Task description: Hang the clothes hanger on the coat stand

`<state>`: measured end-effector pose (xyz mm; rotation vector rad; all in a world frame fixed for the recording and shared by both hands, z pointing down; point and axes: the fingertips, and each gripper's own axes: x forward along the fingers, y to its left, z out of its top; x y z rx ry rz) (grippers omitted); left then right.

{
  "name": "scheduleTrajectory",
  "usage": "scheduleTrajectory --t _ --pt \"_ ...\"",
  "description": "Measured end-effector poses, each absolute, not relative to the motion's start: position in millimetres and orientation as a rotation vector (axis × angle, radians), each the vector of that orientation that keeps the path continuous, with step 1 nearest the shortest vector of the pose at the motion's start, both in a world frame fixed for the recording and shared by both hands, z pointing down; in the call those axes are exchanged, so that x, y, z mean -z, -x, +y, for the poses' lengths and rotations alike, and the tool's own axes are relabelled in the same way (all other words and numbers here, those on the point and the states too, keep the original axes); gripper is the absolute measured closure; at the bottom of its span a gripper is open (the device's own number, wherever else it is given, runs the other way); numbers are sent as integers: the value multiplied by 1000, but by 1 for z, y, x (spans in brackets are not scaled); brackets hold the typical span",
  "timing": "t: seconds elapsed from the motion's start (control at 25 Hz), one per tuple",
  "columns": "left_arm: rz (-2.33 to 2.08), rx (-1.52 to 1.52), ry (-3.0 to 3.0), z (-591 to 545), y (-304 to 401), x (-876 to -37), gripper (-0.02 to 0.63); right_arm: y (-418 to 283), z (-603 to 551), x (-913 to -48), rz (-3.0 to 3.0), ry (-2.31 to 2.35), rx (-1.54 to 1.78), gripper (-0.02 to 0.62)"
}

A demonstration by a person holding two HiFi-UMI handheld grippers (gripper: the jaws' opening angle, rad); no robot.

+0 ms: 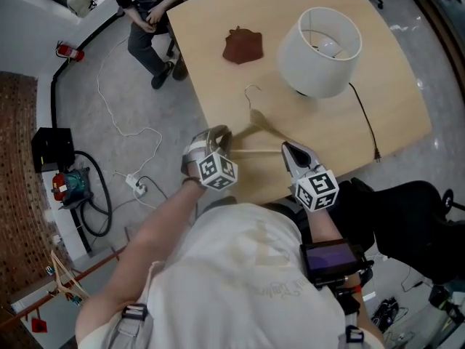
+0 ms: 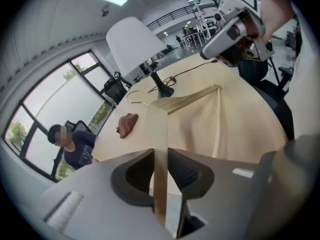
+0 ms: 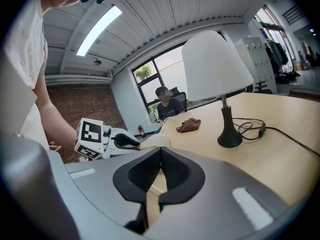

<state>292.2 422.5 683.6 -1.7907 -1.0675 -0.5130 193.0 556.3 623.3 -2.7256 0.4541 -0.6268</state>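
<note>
The wooden hanger point(image 1: 263, 130) was at the near edge of the table point(image 1: 385, 86), gripped at both ends, its wire hook pointing away towards the lamp point(image 1: 320, 49). The left gripper point(image 1: 221, 135) pinched the hanger's left end: in the left gripper view its two dark pads pressed on either side of a pale wooden strip that ran up between them and on to the rest of the hanger point(image 2: 185, 101). The right gripper point(image 1: 289, 150) pinched the right end; in the right gripper view its pads met at the tips, with the wood caught lower down between them. From above, the grippers were near each other, the hanger's triangle spanning the gap between them. Whether the hanger rested on the table or hung just clear of it could not be told. Behind the hook, a brown lump point(image 1: 242, 46) lay on the table to the left of the lamp, and a black cable point(image 1: 363, 118) ran from the lamp's base to the table's edge. A seated person point(image 1: 149, 6) was at the far corner.
</note>
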Motion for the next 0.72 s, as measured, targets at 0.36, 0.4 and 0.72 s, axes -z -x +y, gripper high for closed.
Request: scheduleTrajectory --t 0.36,0.4,0.72 --pt "-956 169 1780 419 -291 -628 520 -192 550 -615 487 2771 620 581" --pt "-951 157 1770 420 -291 -623 520 -193 552 -615 485 2774 619 581" --pt "-913 60 1760 413 -291 -588 520 -192 545 -609 500 2778 606 581"
